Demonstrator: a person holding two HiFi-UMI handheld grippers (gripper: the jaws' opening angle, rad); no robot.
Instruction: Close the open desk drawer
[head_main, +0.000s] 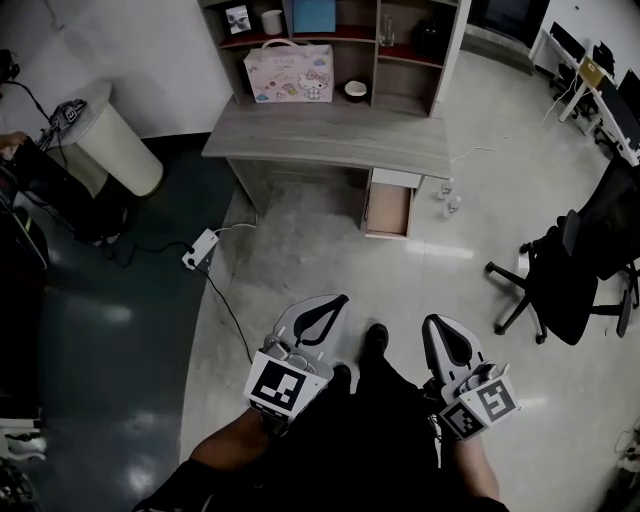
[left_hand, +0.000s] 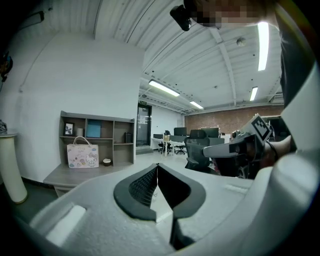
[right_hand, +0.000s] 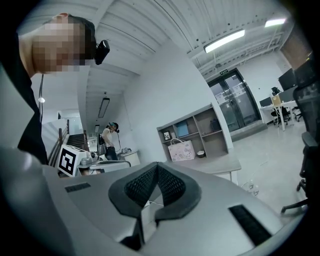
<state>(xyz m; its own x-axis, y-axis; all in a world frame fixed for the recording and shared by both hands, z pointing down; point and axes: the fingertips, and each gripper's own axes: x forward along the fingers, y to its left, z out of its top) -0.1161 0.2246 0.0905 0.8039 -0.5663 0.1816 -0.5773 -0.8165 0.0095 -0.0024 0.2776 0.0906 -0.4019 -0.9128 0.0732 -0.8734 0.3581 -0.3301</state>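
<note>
Grey wood-grain desk (head_main: 330, 135), pale pink cartoon-print bag (head_main: 289, 72), black chair (head_main: 572, 285)

right gripper (right_hand: 157, 167): lower centre of frame, jaws together, tips met, nothing between them
marker cube (right_hand: 70, 159): left of centre, on the other gripper, just beside the jaws in frame
desk (right_hand: 220, 164): right of centre, beyond the jaw tips
shelf unit (right_hand: 196, 131): stood on the desk, against the wall
pink bag (right_hand: 181, 150): upright on the desk, in front of the shelf unit
person (right_hand: 111, 141): background, left of centre, standing
office chair (right_hand: 308, 162): right edge, partly cut off
drawer: could not be made out
</note>
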